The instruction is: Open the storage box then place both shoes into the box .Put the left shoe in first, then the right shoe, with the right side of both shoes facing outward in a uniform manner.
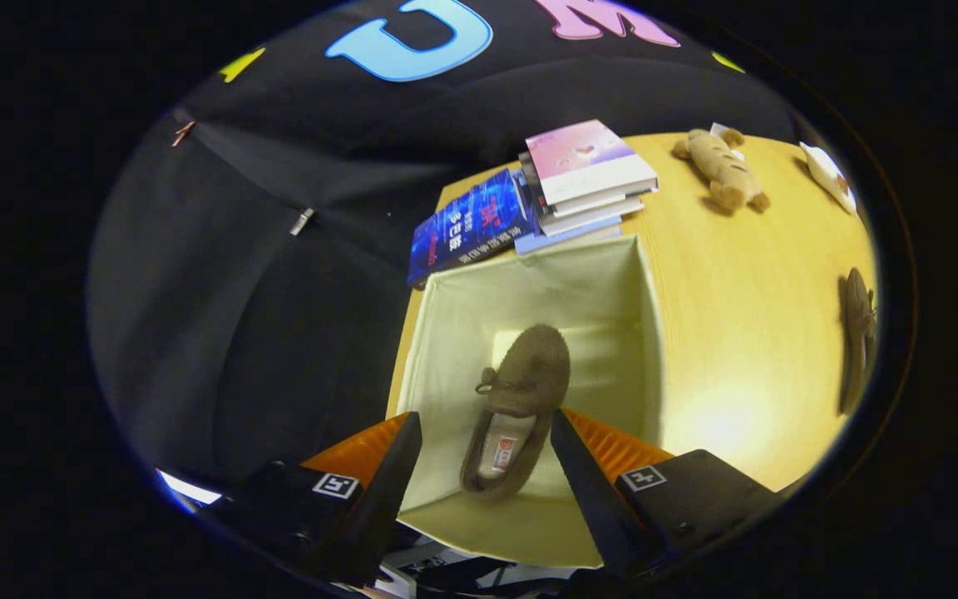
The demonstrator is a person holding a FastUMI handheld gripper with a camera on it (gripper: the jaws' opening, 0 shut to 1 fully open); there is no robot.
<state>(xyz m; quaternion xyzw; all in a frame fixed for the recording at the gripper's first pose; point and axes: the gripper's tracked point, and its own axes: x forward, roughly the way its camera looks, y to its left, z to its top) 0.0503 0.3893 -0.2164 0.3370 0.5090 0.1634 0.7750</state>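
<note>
Wooden table [745, 333], black booth cloth behind: one shoe [520, 399] lies in the open box [446, 333], long axis running from the gripper [486, 449] toward the far wall, toe far, heel near; fingers spread wide above it, holding nothing. Second shoe [857, 333] sits on the table well right of the box, books [545, 195] just beyond the box. Risk, as I judge it: the second shoe goes in facing the other way or snags the soft box wall, since the first lies mid-floor and leaves little room.

The fingers [486, 453] cover the box's [529, 283] near corners, spread apart; the second shoe [857, 333] at the table's [737, 274] right edge is squeezed thin; the book [466, 229] title is unreadable.
</note>
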